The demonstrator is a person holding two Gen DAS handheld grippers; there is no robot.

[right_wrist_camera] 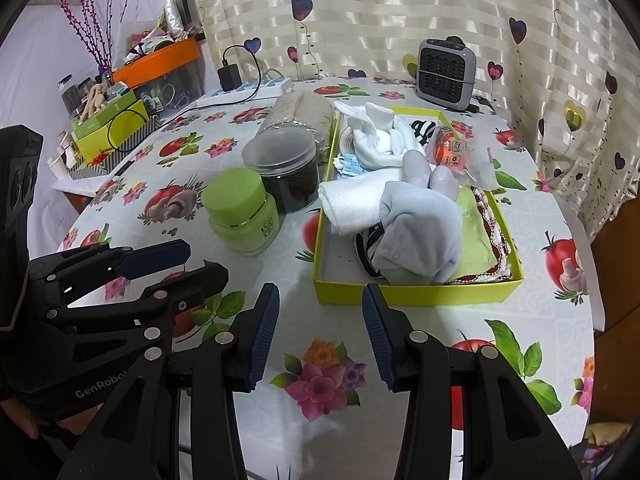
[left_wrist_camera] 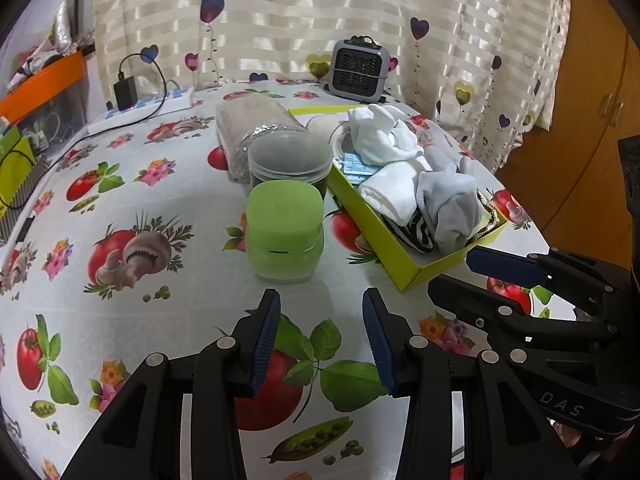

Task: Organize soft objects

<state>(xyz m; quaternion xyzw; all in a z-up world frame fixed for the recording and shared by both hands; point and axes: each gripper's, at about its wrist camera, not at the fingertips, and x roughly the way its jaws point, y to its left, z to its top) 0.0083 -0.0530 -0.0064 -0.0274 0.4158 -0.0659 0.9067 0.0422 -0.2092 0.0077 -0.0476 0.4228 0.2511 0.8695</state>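
Left gripper point(left_wrist_camera: 320, 340) and right gripper point(right_wrist_camera: 320, 338) are held wide apart, empty; grey fabric sock point(right_wrist_camera: 420, 232) in yellow-green cardboard box point(right_wrist_camera: 416, 294) is seen just beyond right fingers point(right_wrist_camera: 376, 328).

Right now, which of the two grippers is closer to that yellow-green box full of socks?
The right gripper. It hovers open just in front of the box's near wall. The left gripper hangs open farther to the side, in front of the green jar, apart from the box.
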